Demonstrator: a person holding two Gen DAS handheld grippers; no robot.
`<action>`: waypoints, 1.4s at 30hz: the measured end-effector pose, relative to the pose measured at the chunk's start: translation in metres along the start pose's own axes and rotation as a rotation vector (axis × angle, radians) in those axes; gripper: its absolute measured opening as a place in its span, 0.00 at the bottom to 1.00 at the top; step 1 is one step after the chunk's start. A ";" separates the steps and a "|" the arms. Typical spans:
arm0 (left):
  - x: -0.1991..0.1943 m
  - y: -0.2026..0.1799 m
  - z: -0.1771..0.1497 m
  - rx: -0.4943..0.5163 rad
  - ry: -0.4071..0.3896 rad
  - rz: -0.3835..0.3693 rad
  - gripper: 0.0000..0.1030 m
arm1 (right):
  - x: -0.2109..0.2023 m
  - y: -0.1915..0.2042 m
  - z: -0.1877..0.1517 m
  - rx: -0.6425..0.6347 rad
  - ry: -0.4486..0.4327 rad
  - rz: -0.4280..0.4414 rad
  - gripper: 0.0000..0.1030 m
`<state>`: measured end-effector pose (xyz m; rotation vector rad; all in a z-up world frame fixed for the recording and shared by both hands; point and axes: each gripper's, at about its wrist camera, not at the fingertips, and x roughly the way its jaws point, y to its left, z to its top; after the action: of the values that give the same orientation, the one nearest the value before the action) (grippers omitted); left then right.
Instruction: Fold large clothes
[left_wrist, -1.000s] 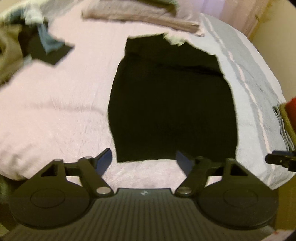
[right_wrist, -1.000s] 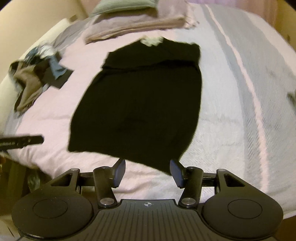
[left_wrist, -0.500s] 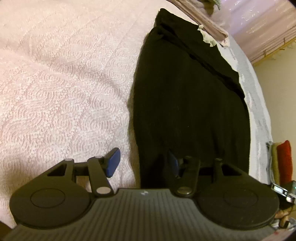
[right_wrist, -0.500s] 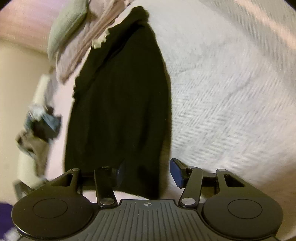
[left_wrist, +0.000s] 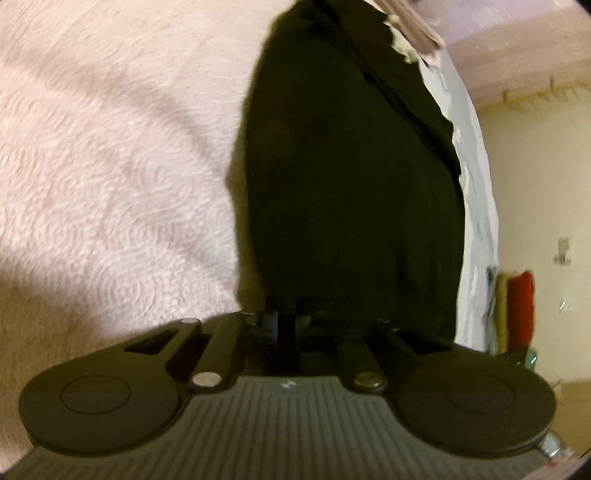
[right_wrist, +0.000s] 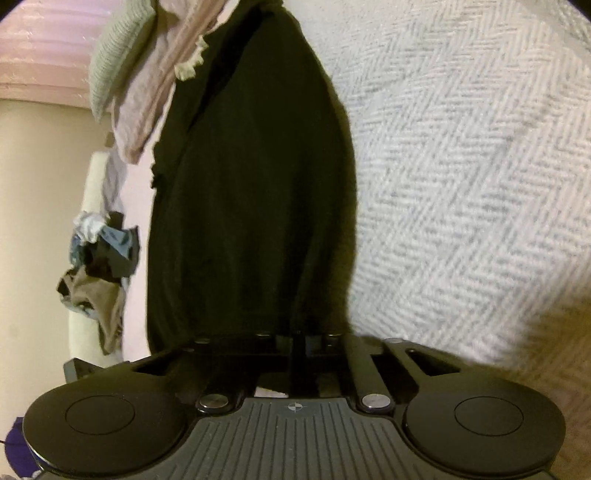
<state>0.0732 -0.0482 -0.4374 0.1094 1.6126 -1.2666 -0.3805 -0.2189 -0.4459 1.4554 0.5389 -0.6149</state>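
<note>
Left wrist view: the black garment (left_wrist: 351, 177) lies flat on the pink textured bedspread (left_wrist: 110, 166), stretching away from the left gripper (left_wrist: 286, 321), whose fingers are pressed together, pinching the garment's near hem. Right wrist view shows the right gripper (right_wrist: 299, 343) likewise clamped on that matte, dark, tapering cloth beside a grey-white herringbone blanket (right_wrist: 461, 166).
</note>
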 end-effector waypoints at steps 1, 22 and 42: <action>-0.004 -0.004 0.002 0.010 -0.006 0.000 0.04 | -0.002 0.005 0.001 -0.012 -0.003 -0.009 0.02; 0.059 -0.109 0.324 0.077 -0.266 -0.036 0.30 | 0.051 0.167 0.280 -0.216 -0.320 -0.179 0.29; 0.141 -0.136 0.345 0.639 -0.112 0.236 0.07 | 0.100 0.112 0.305 -0.546 -0.195 -0.310 0.19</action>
<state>0.1490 -0.4373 -0.4207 0.5961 1.0167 -1.5246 -0.2405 -0.5277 -0.4149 0.7946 0.7178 -0.7718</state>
